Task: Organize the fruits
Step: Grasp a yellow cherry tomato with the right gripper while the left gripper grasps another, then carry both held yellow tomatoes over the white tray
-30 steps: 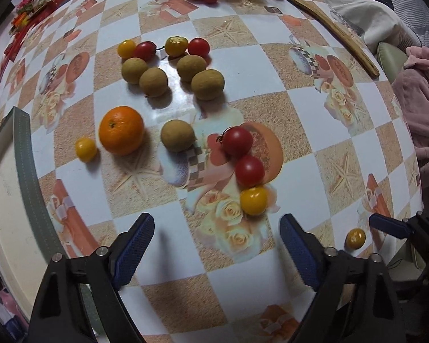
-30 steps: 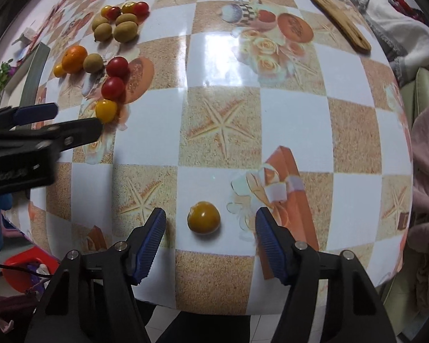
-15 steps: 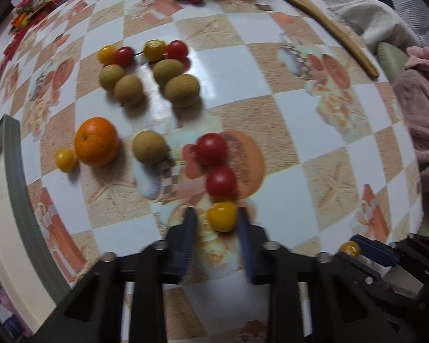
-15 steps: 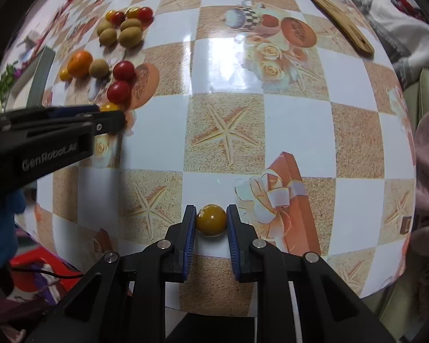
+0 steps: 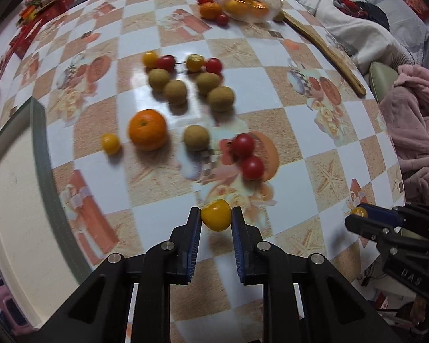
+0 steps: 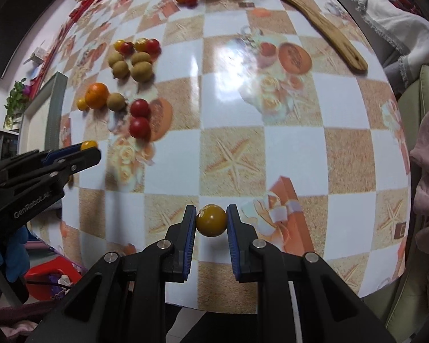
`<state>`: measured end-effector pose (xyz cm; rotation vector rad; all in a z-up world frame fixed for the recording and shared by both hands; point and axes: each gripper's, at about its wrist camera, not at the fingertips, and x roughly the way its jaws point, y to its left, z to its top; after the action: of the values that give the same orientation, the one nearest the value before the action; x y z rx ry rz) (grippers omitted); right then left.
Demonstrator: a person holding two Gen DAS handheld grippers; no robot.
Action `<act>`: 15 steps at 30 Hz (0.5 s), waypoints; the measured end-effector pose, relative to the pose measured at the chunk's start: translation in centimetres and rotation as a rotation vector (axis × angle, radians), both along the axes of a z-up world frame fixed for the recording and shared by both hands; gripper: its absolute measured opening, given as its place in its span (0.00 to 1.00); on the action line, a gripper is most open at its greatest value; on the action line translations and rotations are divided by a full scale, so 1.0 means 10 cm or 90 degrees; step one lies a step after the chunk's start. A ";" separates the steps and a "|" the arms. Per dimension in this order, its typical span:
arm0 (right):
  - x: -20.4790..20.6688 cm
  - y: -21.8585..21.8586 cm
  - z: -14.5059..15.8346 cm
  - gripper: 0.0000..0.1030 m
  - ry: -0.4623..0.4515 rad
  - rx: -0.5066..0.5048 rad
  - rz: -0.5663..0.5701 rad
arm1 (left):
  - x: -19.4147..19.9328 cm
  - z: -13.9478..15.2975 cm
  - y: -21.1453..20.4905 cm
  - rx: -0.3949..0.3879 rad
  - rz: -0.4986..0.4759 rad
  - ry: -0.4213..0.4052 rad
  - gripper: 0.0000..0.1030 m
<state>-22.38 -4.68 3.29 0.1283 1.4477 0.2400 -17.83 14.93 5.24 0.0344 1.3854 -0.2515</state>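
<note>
Now each gripper pinches one yellow tomato: the left gripper (image 5: pixel 216 219) squeezes a bright yellow tomato (image 5: pixel 216 218), slightly squashed, its long axis tilting between the pads; the right gripper (image 6: pixel 211 220) clamps a darker yellow tomato (image 6: pixel 211 220), round, with no clear axis. Ahead of the left gripper lie five brown kiwis (image 5: pixel 196 137), one orange (image 5: pixel 148 129) and two red tomatoes (image 5: pixel 243 145) nearest. Farther off, four small tomatoes sit behind the kiwis, beyond them a glass bowl (image 5: pixel 248 3).

"GenRobot.AI" on the left claw (image 6: pixel 84 150); "DAS" on the right claw (image 5: pixel 357 217)
</note>
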 end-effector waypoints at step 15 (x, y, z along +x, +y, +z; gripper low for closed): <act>0.37 1.03 0.35 0.23 -0.043 0.020 0.144 | -0.29 0.17 1.33 0.023 0.178 -0.032 0.22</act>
<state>-18.72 5.57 6.81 -0.0187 1.3917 0.4487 -20.72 28.18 6.94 -0.1222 1.3270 0.0085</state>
